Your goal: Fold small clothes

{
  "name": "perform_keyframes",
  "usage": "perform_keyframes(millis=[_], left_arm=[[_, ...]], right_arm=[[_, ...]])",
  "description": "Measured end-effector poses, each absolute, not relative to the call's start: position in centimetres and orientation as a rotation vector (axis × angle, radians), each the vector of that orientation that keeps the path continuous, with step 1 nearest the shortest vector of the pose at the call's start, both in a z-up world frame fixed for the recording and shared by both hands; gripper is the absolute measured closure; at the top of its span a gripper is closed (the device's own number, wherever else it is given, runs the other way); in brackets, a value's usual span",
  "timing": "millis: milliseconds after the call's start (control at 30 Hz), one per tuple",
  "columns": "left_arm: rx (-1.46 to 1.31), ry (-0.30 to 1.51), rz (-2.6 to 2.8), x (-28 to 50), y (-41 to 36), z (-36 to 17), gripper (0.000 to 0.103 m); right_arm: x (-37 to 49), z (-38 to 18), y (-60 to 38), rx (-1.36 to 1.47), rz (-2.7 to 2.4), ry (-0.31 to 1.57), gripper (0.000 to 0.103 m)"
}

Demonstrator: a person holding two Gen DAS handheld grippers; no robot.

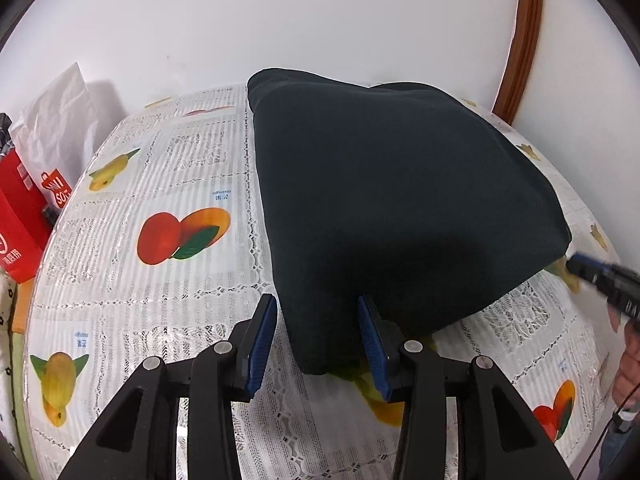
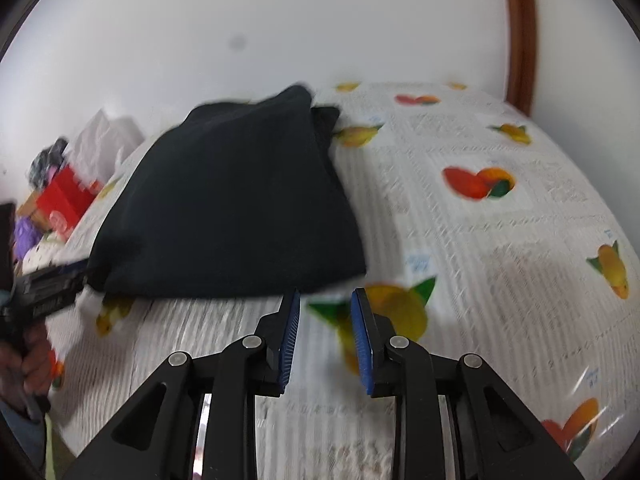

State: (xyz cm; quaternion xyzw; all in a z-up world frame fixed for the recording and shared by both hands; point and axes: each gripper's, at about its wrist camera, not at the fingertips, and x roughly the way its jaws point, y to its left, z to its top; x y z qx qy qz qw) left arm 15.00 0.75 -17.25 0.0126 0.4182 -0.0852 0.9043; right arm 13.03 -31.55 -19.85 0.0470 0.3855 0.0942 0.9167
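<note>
A dark folded garment (image 1: 400, 208) lies flat on the fruit-print tablecloth (image 1: 160, 184). My left gripper (image 1: 318, 308) is open, with the garment's near corner between its blue pads and not pinched. In the right wrist view the same garment (image 2: 236, 208) lies at centre left. My right gripper (image 2: 325, 300) is open and empty, just off the garment's near right edge above a printed yellow fruit. The right gripper's tip also shows in the left wrist view (image 1: 600, 276), and the left gripper's tip in the right wrist view (image 2: 52, 284).
A red box (image 1: 20, 216) and a white paper bag (image 1: 60, 132) stand at the table's left edge, near the white wall. A brown wooden frame (image 1: 524, 36) rises at the back right. The tablecloth (image 2: 500, 240) stretches right of the garment.
</note>
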Motion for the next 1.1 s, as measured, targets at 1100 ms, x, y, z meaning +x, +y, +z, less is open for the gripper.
perform_keyframes(millis=[1100], left_arm=[[0.005, 0.872, -0.121, 16.3, 3.9, -19.1, 0.048]], right_arm=[[18.7, -20.9, -24.4, 0.009, 0.203, 0.795, 0.072]])
